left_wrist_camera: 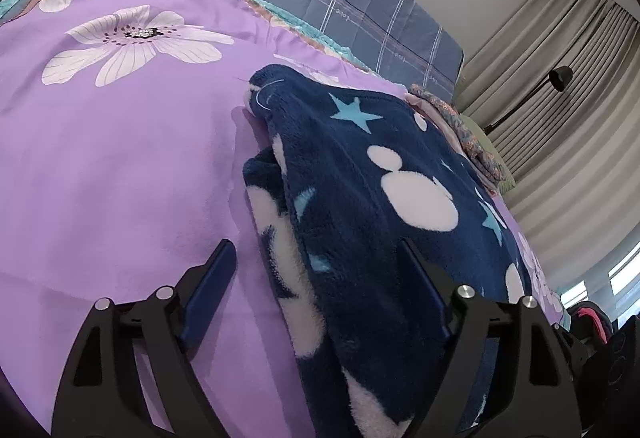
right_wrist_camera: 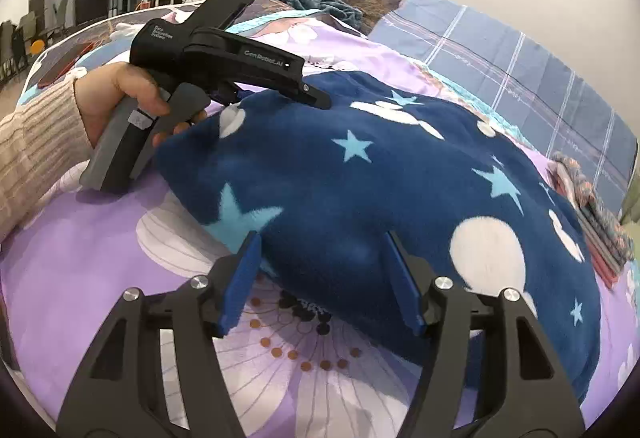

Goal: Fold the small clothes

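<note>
Left wrist view: the left gripper stands wide, gripping nothing; the folded navy fleece garment lies between its fingers on the purple bedspread.

Right wrist view: the right gripper gapes partly, empty, over the garment's near edge.

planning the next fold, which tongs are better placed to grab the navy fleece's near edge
Right, probably. The right tongs stand open with the navy fleece edge between the pads. The left tongs are open too, but straddle its side over the purple sheet.

Black tongs with blue pads, apparently beige ribbed sleeve
</note>
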Demonstrator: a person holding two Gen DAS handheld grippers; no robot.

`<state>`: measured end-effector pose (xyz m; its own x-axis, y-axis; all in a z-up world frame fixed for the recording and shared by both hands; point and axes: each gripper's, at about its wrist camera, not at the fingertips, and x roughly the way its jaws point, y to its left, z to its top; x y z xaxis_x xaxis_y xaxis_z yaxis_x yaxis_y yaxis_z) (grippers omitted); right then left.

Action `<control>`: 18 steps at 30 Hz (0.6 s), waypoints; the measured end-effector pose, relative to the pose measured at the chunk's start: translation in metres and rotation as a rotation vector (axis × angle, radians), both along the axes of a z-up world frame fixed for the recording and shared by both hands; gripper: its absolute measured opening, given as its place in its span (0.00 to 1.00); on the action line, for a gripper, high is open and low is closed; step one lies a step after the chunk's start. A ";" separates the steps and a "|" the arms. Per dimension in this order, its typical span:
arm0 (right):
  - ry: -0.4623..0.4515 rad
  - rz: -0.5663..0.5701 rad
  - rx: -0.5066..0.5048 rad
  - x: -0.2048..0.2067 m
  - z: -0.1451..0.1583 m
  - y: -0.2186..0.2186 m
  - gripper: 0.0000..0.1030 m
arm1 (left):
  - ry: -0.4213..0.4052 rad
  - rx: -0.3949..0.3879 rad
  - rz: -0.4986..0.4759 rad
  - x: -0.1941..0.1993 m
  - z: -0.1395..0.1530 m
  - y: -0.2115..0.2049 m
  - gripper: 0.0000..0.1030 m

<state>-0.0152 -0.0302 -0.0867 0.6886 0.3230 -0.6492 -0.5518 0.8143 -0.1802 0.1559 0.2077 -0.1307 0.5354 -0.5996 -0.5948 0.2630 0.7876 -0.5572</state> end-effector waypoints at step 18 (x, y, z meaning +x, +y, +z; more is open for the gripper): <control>-0.152 0.065 -0.120 -0.015 0.002 0.039 0.48 | 0.003 0.047 -0.056 0.020 0.004 -0.015 0.86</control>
<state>-0.0304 0.0086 -0.0848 0.7616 0.2964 -0.5763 -0.5617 0.7454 -0.3590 0.1755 0.1924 -0.1271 0.5000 -0.5997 -0.6248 0.3051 0.7972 -0.5209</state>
